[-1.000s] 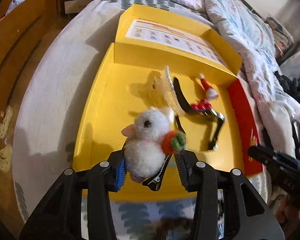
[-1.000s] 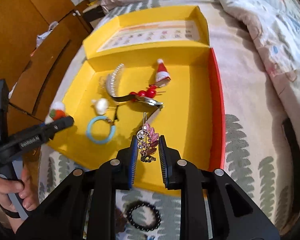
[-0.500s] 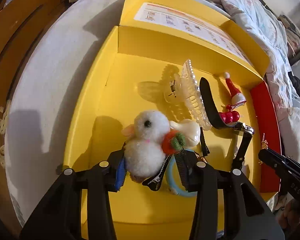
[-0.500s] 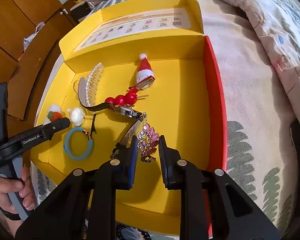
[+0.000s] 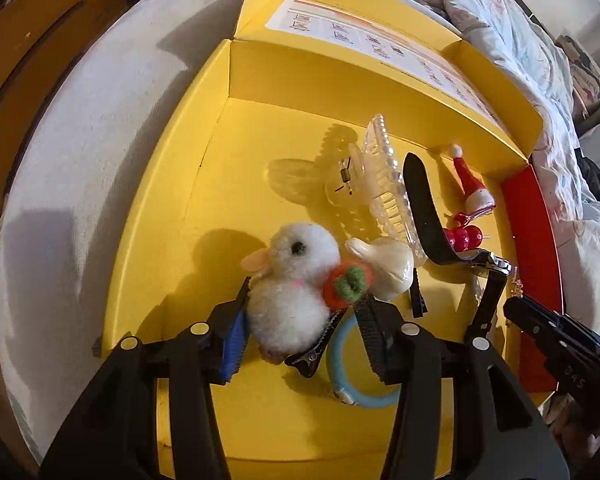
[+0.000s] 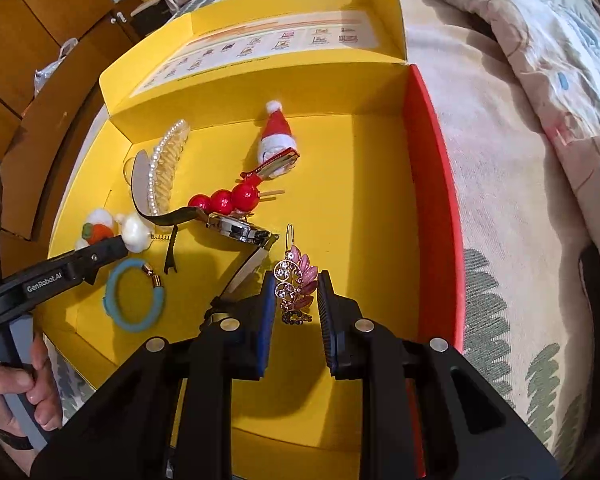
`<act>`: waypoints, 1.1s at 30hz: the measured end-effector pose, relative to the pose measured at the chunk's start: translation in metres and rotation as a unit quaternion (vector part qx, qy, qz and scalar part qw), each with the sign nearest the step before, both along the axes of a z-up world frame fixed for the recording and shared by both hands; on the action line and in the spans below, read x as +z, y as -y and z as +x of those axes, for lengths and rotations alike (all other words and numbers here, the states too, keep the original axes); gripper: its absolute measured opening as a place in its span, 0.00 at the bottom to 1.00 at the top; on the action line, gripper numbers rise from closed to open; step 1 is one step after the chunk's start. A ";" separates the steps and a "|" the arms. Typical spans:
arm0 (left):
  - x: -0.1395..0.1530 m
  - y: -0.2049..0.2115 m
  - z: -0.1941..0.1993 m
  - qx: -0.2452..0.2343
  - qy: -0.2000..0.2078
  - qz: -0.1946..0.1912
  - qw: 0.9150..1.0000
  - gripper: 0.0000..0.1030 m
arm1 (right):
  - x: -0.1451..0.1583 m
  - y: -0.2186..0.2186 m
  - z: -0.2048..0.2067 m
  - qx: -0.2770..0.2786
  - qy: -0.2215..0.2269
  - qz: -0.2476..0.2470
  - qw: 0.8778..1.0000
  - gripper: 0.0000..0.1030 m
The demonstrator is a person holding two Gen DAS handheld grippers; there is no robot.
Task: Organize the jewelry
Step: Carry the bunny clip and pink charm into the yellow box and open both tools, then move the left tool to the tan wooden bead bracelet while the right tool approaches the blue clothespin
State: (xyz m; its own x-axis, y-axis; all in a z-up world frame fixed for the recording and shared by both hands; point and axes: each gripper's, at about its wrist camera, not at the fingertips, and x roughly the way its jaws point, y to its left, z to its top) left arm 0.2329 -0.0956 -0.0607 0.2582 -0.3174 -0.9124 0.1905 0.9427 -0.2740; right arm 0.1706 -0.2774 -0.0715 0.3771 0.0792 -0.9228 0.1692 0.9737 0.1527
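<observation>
My left gripper [image 5: 300, 336] is shut on a fluffy white rabbit hair clip [image 5: 290, 292] with an orange carrot, held low over the left part of the yellow box [image 5: 180, 184]. My right gripper [image 6: 294, 300] holds a pink jewelled hair clip [image 6: 294, 280] between its fingers; the jaws look a little parted around it, over the box floor [image 6: 360, 184]. In the box lie a pearl claw clip [image 6: 164, 168], a black-strapped watch [image 6: 236, 232], a red bead clip [image 6: 224, 200], a Santa hat clip [image 6: 278, 136], a blue hair tie [image 6: 134, 300] and a white clip [image 6: 134, 230].
The box has an open yellow lid [image 6: 268, 40] at the far side and a red right wall [image 6: 436, 184]. It lies on a patterned bedspread [image 6: 500, 208]. A quilt [image 5: 500, 32] is bunched beyond. Wooden furniture [image 6: 28, 40] stands to the left.
Both grippers have moved forward and down into the box with their clips. The right jaws have widened around the pink clip.
</observation>
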 end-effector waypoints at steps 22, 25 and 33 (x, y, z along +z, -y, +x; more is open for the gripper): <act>0.060 -0.025 -0.021 0.024 0.077 -0.028 0.996 0.72 | 0.055 -0.012 -0.035 0.023 0.095 -0.017 0.995 0.70; 0.065 -0.030 -0.026 0.023 0.079 -0.043 0.996 0.72 | 0.061 -0.011 -0.045 0.019 0.103 -0.012 0.994 0.71; 0.076 -0.034 -0.065 0.014 0.089 -0.044 0.995 0.75 | 0.072 -0.017 -0.081 0.026 0.111 -0.006 0.993 0.71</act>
State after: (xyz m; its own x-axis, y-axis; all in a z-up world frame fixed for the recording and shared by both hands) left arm 0.1681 -0.0616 0.0149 0.4233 -0.3844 -0.8204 0.2170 0.9222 -0.3201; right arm 0.0898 -0.2608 0.0008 0.5673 0.0929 -0.8182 0.0823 0.9822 0.1686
